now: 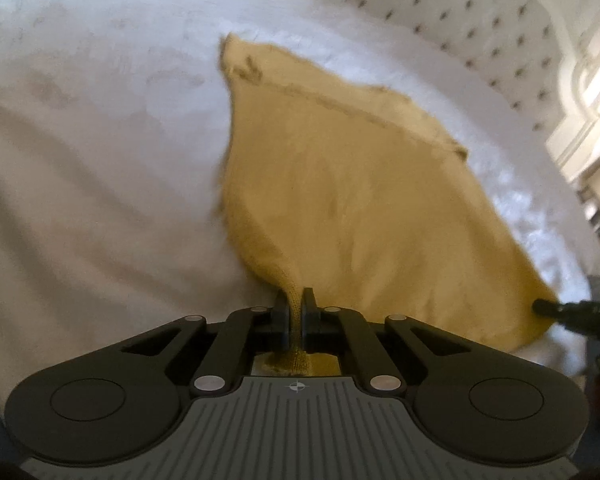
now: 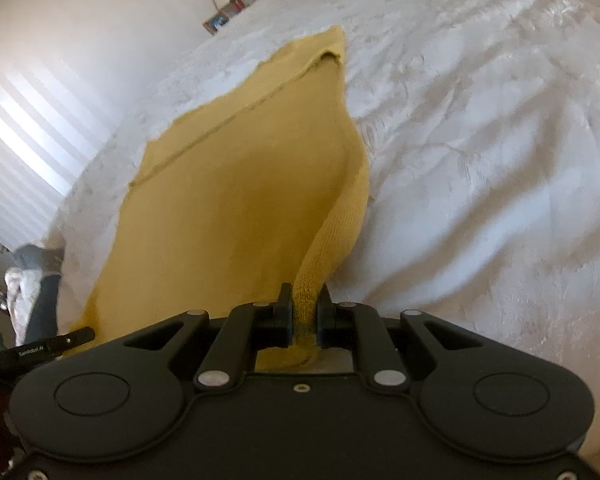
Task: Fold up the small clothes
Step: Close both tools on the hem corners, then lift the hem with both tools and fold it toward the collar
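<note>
A mustard-yellow knitted garment (image 1: 332,184) lies stretched over a white bedspread (image 1: 100,140), its far hem resting on the bed. My left gripper (image 1: 295,300) is shut on one near corner of the garment. My right gripper (image 2: 305,296) is shut on the other near corner of the garment (image 2: 236,184). The near edge is lifted off the bed between the two grippers. The right gripper's tip shows at the right edge of the left wrist view (image 1: 548,306). The left gripper's tip shows at the left edge of the right wrist view (image 2: 78,336).
The white bedspread (image 2: 480,160) is wrinkled and runs wide on both sides. A tufted white headboard (image 1: 480,12) stands at the far right. A window with white blinds (image 2: 16,140) and a small pile of grey and white clothes (image 2: 32,272) are on the left.
</note>
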### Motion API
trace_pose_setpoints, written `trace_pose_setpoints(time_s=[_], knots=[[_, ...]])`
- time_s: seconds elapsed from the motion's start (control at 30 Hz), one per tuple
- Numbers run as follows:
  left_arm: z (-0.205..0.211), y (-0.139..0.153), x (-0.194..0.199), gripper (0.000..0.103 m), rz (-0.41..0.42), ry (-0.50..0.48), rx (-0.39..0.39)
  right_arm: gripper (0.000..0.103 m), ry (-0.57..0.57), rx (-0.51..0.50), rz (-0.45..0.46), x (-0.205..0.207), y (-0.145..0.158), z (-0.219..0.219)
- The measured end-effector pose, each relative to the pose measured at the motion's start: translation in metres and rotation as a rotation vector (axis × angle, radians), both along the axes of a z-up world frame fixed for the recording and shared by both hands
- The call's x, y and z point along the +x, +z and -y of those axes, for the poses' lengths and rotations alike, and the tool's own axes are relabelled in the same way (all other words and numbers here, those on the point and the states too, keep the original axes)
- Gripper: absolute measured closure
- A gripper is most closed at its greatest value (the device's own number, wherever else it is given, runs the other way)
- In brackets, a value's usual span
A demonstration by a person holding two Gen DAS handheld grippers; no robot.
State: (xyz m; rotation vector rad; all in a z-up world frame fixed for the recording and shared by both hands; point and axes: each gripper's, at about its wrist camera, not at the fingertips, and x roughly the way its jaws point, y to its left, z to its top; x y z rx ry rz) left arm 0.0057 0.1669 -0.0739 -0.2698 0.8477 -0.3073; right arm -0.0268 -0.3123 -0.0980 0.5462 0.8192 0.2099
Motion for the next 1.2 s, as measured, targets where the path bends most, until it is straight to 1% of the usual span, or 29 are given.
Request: trace_pose_setpoints(time_s=[0.17, 0.4, 0.57, 0.77, 0.93, 1.07, 1.2], knots=[[-0.008, 0.026, 0.005, 0.098, 0.077, 0.025, -0.088, 0.086, -0.039, 0.045, 0.075, -0.001, 0.021, 0.01], [-0.011, 0.049, 0.02, 0.098, 0.144, 0.065, -0.145, 0.086, -0.059, 0.095, 0.162, 0.019, 0.047, 0.013], [-0.016, 0.062, 0.039, 0.098, 0.183, 0.086, -0.16, 0.086, -0.059, 0.133, 0.198, 0.047, 0.058, 0.015], [-0.02, 0.074, 0.077, 0.098, 0.219, 0.106, -0.179, 0.086, -0.053, 0.113, 0.254, 0.096, 0.073, 0.014], [-0.02, 0.086, 0.118, 0.098, 0.248, 0.121, -0.171, 0.086, -0.064, 0.099, 0.29, 0.147, 0.082, 0.016], [-0.022, 0.088, 0.153, 0.098, 0.252, 0.152, -0.194, 0.086, -0.081, 0.074, 0.303, 0.194, 0.086, 0.017], [-0.023, 0.081, 0.188, 0.098, 0.224, 0.174, -0.202, 0.086, -0.099, 0.063, 0.291, 0.237, 0.078, 0.017]])
